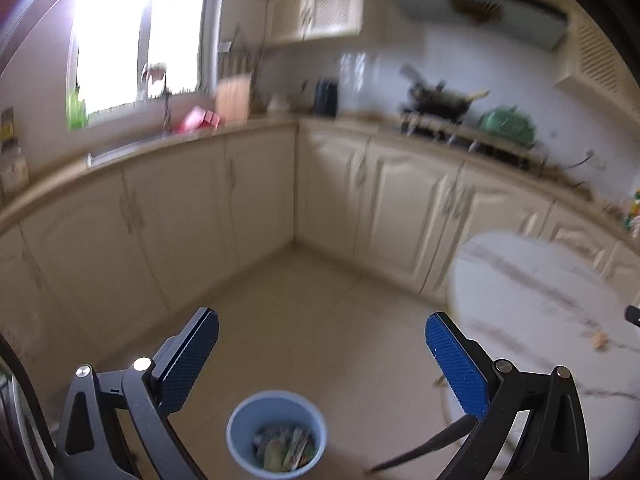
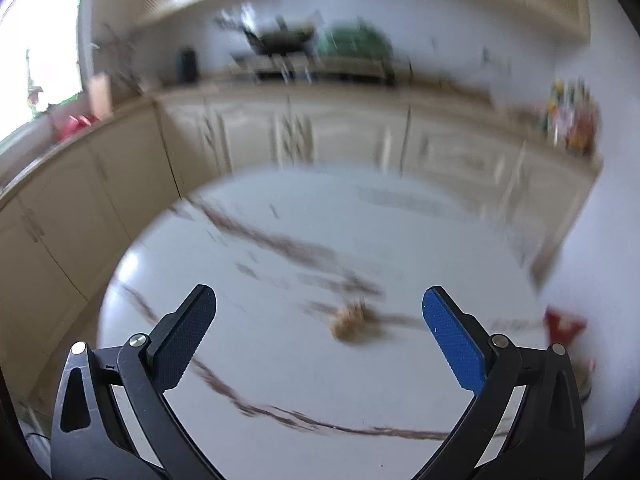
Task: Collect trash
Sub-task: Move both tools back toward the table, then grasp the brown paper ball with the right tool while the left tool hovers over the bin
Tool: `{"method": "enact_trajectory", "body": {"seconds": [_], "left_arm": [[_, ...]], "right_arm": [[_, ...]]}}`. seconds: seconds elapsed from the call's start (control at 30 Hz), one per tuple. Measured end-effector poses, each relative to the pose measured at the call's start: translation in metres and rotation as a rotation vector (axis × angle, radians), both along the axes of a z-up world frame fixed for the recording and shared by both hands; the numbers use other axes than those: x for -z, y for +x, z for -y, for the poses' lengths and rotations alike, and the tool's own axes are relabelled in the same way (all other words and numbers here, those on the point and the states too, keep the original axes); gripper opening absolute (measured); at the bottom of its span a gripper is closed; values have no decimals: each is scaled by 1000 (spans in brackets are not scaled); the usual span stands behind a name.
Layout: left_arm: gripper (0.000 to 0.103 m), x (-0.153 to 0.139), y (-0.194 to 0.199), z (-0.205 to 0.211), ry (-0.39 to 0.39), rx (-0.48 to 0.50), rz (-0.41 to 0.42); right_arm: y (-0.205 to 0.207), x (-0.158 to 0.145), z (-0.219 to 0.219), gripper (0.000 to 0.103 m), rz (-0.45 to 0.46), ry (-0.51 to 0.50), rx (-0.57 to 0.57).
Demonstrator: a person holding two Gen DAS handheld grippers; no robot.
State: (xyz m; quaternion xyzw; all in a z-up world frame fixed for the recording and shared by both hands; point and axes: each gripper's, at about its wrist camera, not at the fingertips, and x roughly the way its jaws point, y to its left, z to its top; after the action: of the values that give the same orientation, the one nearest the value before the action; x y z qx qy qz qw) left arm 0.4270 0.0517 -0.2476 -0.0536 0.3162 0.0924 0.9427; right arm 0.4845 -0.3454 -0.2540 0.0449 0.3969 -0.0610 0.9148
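A small blue bin stands on the floor, holding several wrappers. My left gripper hangs open above and beyond it, nothing between its fingers. In the right wrist view, a tan crumpled scrap lies on the round white marble table. My right gripper is open above the table, the scrap lying between and just beyond its fingertips. A red wrapper sits at the table's right edge. The left wrist view shows the table at right with a tan scrap on it.
Cream kitchen cabinets run along two walls under a counter with a stove, pots and a green lidded pot. A dark table leg slants to the floor right of the bin. Tiled floor lies open between cabinets and table.
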Motion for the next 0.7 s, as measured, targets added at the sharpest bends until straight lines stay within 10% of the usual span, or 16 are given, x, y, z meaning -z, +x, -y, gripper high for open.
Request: {"method": "enact_trajectory", "body": {"seconds": [0.27,0.7], "left_arm": [[102,75,76,-84,-15,-142,-255],[96,287,154,-222,-227,-197,-629]], "right_arm": [[29,76,20,83,-188,27,40],[54,82,20,50,-204,20,73]]}}
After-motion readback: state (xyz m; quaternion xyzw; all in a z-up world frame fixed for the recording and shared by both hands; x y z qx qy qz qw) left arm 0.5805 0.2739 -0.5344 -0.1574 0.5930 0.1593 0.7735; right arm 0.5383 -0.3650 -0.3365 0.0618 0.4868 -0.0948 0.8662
